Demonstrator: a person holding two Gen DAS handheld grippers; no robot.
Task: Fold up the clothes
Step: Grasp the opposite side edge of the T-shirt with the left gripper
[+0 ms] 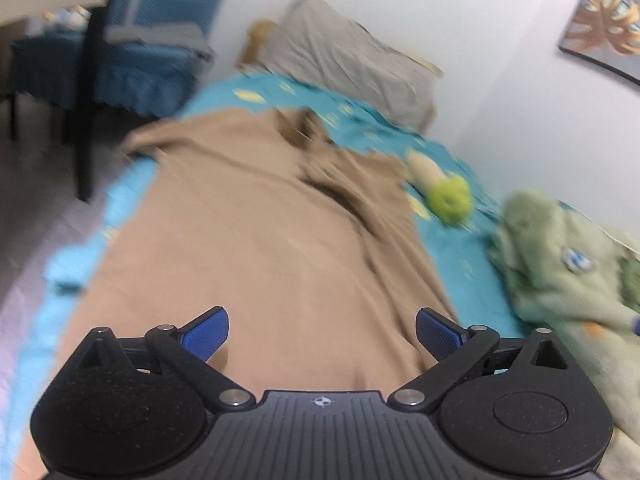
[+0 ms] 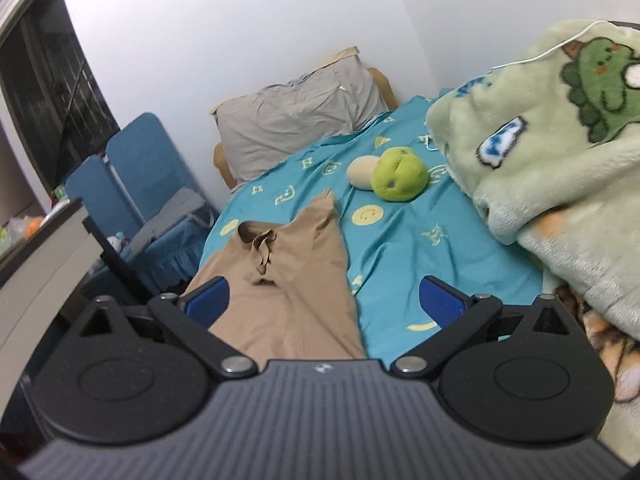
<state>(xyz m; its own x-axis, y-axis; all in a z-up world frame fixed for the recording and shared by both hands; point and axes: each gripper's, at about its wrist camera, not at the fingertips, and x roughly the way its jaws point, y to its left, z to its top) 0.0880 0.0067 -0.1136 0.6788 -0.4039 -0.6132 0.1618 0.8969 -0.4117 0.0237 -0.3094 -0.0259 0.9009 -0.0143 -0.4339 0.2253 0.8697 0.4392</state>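
**Tan garment lies flat, both pairs of fingers spread and empty**

The tan garment (image 1: 256,240) lies spread on the bed (image 2: 400,240), its long axis running from the collar at the far end, toward the grey pillow (image 2: 296,120), down to the near edge. The left gripper (image 1: 322,336) hovers directly over the cloth, fingers apart, nothing between them. The right gripper (image 2: 324,300) is also wide open and empty, the garment mostly toward its left finger. By my judgement, the left hand is nearer.
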